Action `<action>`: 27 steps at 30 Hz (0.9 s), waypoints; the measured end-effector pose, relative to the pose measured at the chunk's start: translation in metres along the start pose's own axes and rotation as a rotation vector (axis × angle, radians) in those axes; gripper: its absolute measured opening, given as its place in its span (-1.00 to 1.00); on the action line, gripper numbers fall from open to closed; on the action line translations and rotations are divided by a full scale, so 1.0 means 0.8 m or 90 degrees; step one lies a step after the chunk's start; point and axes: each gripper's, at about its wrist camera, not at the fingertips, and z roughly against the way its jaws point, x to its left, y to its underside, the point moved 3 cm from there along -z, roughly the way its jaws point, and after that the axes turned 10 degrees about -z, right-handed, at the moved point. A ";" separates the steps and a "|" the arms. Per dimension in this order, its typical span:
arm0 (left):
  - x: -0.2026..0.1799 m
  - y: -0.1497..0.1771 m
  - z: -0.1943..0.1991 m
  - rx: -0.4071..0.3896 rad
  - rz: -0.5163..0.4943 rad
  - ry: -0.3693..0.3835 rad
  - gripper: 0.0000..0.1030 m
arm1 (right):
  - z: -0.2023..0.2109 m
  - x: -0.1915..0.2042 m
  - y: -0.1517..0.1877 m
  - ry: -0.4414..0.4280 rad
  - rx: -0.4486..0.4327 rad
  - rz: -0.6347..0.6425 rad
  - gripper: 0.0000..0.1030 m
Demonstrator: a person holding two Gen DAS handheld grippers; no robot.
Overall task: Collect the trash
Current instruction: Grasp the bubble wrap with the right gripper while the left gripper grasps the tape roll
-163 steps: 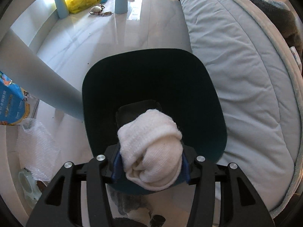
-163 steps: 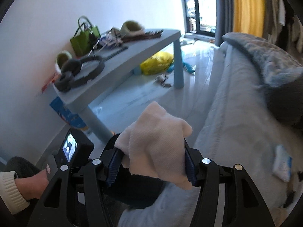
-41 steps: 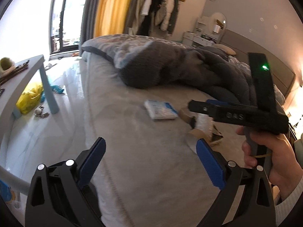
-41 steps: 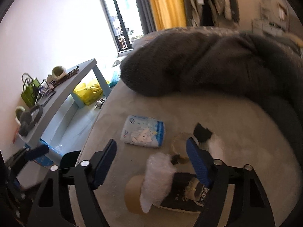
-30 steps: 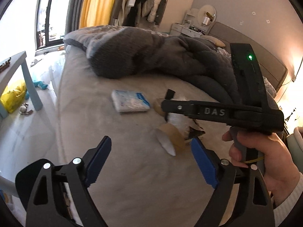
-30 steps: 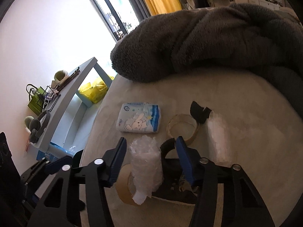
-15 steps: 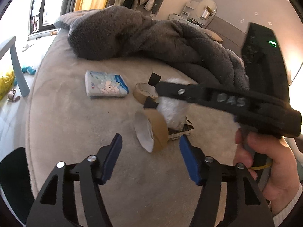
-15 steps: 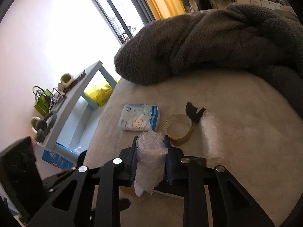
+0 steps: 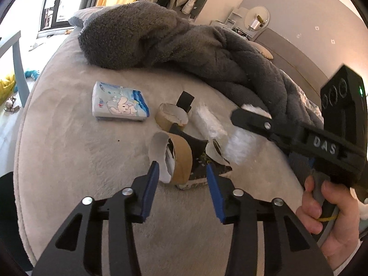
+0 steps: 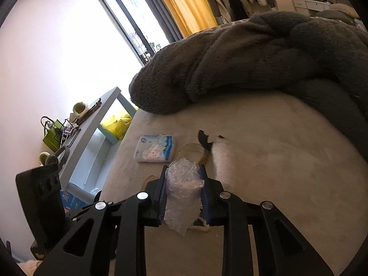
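Lying on beige bed [image 9: 69,151]: grey blanket [image 9: 142,36] | left tongs [image 9: 181,172] closing, empty | right tongs [image 10: 184,179] clamp bubble wrap [image 10: 182,184]

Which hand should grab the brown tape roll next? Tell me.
Left. Its gripper is closing around the tape roll, not yet pressing it. The right gripper is full, clamped on bubble wrap.

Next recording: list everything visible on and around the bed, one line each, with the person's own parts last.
Brown cardboard tape roll: one, upright, between the closing left tool's pads, not yet pressed.
Second brown tape ring: one, behind it.
Clear bubble-wrap bundle: one, clamped in the right tool.
Blue-and-white tissue pack: one, on the bed.
Dark printed wrapper: one, under the near roll.
Grey fleece blanket: one, heaped at the far side.
Beige bed cover: one.
Light-blue side table: one, beside the bed.
Yellow bag: one, under the table.
Left tool: black, blue pads.
Right tool: same.
Right hand: on its handle.
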 end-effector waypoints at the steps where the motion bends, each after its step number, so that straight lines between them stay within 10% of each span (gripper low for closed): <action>1: 0.000 0.000 -0.002 0.000 0.005 0.003 -0.24 | 0.002 -0.003 0.001 0.002 0.000 0.000 -0.51; 10: -0.001 -0.002 -0.007 0.002 0.011 0.011 -0.90 | 0.012 -0.021 0.003 0.017 -0.001 -0.003 -0.51; 27: 0.076 0.003 0.056 0.009 -0.029 -0.112 -0.92 | -0.027 0.050 0.004 0.008 0.017 0.046 -0.51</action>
